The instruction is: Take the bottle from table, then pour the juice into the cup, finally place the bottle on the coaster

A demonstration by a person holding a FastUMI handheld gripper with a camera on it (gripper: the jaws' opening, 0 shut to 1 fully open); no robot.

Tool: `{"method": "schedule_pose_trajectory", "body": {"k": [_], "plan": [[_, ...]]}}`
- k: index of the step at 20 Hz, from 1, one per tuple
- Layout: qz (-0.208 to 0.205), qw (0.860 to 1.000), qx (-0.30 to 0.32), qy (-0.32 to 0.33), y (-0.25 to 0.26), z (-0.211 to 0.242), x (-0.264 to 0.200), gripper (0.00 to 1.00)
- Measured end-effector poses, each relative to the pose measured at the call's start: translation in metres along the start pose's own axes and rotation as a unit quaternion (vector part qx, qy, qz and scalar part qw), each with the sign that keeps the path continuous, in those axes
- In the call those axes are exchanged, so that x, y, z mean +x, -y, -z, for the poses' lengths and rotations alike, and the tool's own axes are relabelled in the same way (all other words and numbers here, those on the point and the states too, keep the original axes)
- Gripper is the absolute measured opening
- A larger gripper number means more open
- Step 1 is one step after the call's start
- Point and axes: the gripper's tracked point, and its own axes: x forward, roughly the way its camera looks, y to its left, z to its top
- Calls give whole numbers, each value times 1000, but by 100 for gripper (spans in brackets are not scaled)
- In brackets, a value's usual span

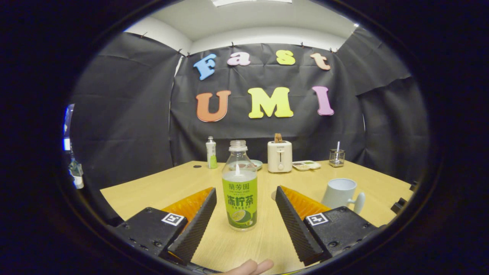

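Released and spread, the claw (245, 204) is held around the bottle (239, 189), which is untouched on the worktop (153, 191); grasping, pouring into the cup (341, 194) and coaster placement are left.

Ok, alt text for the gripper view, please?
An uncapped juice bottle stands upright between the open gripper fingers, untouched, on a wooden table. A white cup sits just beyond the right finger; a toaster stands farther back.
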Motion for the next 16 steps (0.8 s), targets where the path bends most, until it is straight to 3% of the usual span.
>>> {"method": "schedule_pose_trajectory", "body": {"k": [9,16], "plan": [[0,1000,-19,4,-10,-15,39,100],[21,999,24,-28,-3,-13,73,100]]}}
